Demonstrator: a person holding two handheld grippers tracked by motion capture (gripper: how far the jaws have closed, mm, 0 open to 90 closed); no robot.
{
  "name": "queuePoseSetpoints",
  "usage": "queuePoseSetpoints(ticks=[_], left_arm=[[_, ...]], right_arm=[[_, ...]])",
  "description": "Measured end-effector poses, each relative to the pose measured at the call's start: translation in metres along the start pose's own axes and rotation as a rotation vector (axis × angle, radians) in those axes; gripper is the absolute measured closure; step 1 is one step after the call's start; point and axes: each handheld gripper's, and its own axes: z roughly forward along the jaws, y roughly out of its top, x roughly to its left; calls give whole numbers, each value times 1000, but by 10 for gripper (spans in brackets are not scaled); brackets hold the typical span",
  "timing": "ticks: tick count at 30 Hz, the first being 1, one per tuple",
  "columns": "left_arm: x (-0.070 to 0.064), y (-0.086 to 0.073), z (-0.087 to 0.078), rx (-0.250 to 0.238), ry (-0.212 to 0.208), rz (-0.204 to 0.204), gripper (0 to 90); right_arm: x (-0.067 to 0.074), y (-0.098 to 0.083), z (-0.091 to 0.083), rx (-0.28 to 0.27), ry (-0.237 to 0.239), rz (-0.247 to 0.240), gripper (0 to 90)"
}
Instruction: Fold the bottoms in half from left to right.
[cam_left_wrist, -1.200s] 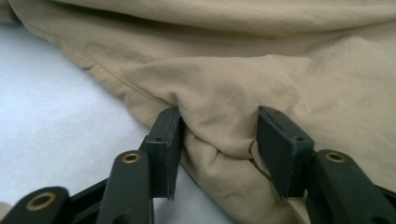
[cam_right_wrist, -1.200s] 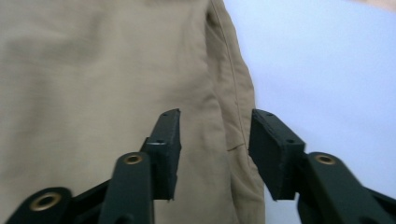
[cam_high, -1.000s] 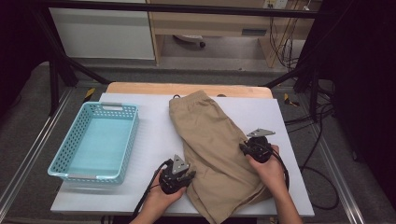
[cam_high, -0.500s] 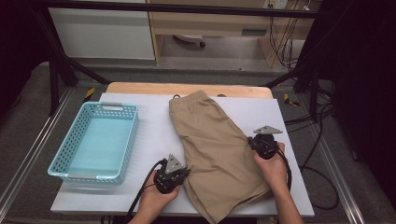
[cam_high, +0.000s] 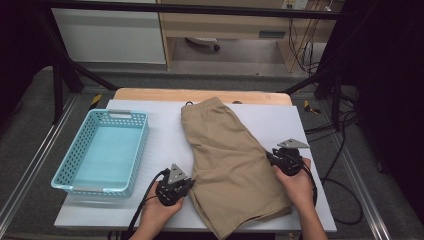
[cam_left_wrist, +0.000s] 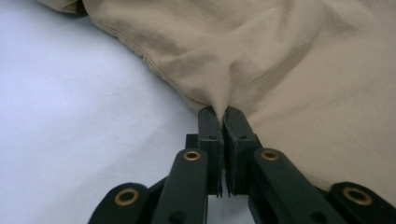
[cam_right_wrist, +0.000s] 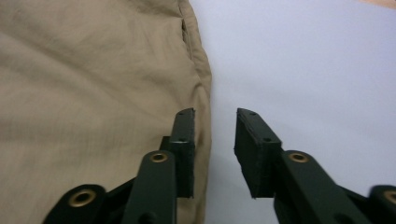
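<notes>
Khaki shorts (cam_high: 225, 155) lie flat on the white table, waistband at the far end. My left gripper (cam_high: 190, 183) is at their left edge near the hem, shut on a pinched fold of the fabric (cam_left_wrist: 219, 93); its jaws (cam_left_wrist: 223, 114) meet on the cloth. My right gripper (cam_high: 270, 156) is at the shorts' right edge. Its jaws have just been opening and stand apart (cam_right_wrist: 215, 116), one over the khaki cloth (cam_right_wrist: 93, 70), the other over bare table, with the seam edge between them and no pad pressing on it.
A light blue plastic basket (cam_high: 137, 150) stands on the table's left side, close to my left hand. The white table surface (cam_high: 280, 125) ends in a wooden strip at the far edge. Cables trail off the table's right side.
My left gripper has shifted a little to the left, holding the shorts' edge. The right gripper has slid slightly outward, to the shorts' right edge.
</notes>
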Motion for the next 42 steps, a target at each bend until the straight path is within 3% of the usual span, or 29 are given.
queuePoseSetpoints(ticks=[8,12,15,18,21,24,28,31,35,38,42], left_arm=[[18,0,-12,10,39,6,868],[27,-1,-19,6,51,-15,868],[26,-3,-23,-18,53,-55,844],[18,-5,-26,-16,67,-33,738],[14,-10,-28,-1,62,-46,575],[13,-15,-25,14,68,-59,456],[9,-16,-15,50,43,-71,388],[4,-17,-11,60,60,-39,366],[2,-17,-10,56,84,-27,377],[0,-17,-10,45,80,-23,486],[-5,-17,-10,38,79,-2,652]], right_arm=[[9,-9,-14,32,36,16,589],[25,-16,-21,46,66,-15,572],[36,-21,-23,47,91,-24,548],[43,-22,-18,71,102,-35,499],[46,-24,-13,92,106,-30,463],[52,-29,-6,126,105,-62,443],[53,-30,-4,111,93,-58,396],[52,-30,-5,109,85,-64,366],[51,-31,-5,111,78,-62,318],[49,-31,-5,118,66,-59,273],[46,-32,-5,121,96,-36,306]])
